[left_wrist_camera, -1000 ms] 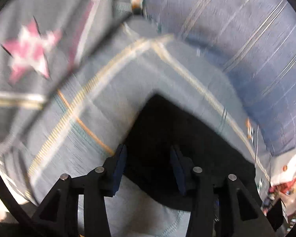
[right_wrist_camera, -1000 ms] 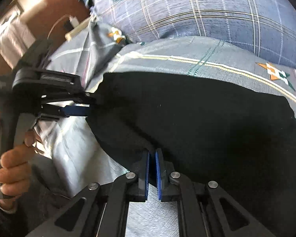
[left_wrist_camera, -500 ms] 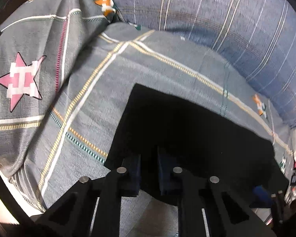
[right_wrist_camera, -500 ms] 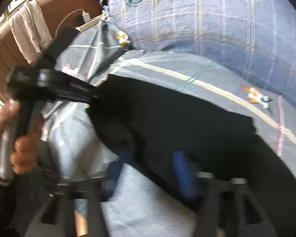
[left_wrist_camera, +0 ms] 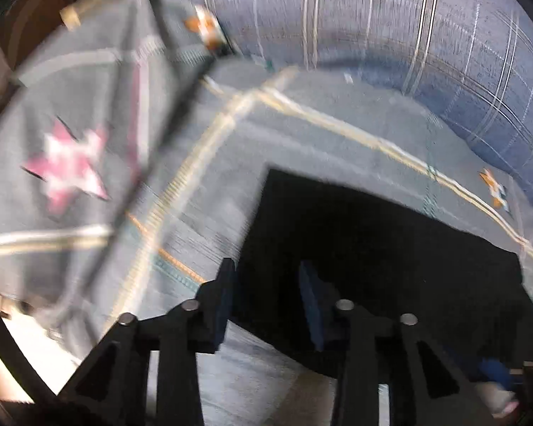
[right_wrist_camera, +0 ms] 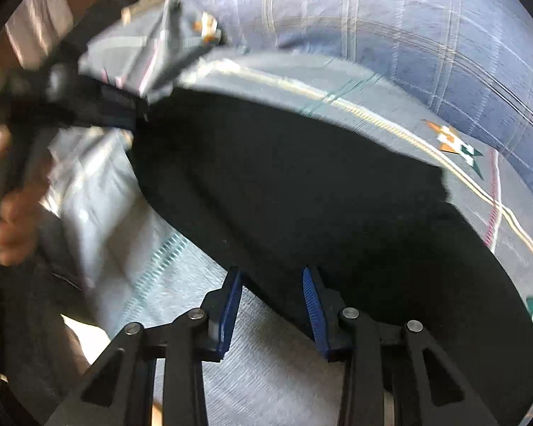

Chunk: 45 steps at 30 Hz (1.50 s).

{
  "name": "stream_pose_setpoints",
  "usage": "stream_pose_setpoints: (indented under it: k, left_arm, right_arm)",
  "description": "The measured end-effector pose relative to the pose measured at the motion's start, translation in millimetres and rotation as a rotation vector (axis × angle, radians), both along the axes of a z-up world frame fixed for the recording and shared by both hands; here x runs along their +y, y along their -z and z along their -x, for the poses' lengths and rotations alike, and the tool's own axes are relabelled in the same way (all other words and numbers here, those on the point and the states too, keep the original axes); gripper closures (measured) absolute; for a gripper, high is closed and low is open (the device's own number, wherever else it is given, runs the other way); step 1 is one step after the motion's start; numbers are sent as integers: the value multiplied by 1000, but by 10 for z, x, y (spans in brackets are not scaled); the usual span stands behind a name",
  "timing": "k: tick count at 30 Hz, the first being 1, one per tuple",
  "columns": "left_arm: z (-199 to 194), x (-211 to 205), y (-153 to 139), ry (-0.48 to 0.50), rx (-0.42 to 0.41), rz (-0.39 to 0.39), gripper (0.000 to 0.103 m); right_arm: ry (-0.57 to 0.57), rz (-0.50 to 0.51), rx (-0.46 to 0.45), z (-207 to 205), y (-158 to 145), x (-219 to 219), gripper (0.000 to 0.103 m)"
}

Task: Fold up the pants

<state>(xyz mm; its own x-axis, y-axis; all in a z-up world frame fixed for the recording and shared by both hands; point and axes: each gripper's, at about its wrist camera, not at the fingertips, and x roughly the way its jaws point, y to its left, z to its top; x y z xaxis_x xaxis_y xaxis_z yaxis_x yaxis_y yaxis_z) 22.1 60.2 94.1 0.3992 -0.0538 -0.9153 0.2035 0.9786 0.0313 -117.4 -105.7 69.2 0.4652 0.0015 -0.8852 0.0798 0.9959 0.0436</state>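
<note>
Pants point(right_wrist_camera: 302, 184), black and flat, lie on the bed's grey sheet point(left_wrist_camera: 302, 142), below the blue plaid quilt point(right_wrist_camera: 408, 53). Left gripper point(left_wrist_camera: 266, 291), just opening, and right gripper point(right_wrist_camera: 272, 291), just closing, hang released, holding nothing; pinch both near-edge corners evenly before folding.

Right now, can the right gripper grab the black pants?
Probably yes. The right gripper is open right at the near edge of the black pants, and nothing lies between them.
</note>
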Motion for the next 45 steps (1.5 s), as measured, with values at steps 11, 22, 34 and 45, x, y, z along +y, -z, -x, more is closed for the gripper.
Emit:
stream_pose_setpoints:
  k: [11, 22, 34, 45]
  left_arm:
    - [1111, -761, -154, 333, -232, 87, 28]
    - [2339, -2191, -174, 799, -143, 205, 28]
    - [3459, -3469, 350, 1167, -104, 74, 28]
    - [3177, -3544, 231, 1119, -31, 272, 93]
  right_arm:
    - [566, -71, -368, 1307, -734, -1148, 37]
    - [1011, -249, -505, 2792, -905, -2406, 37]
    - [1006, -524, -479, 3236, -442, -2915, 37]
    - [947, -727, -459, 3056, -146, -3156, 37]
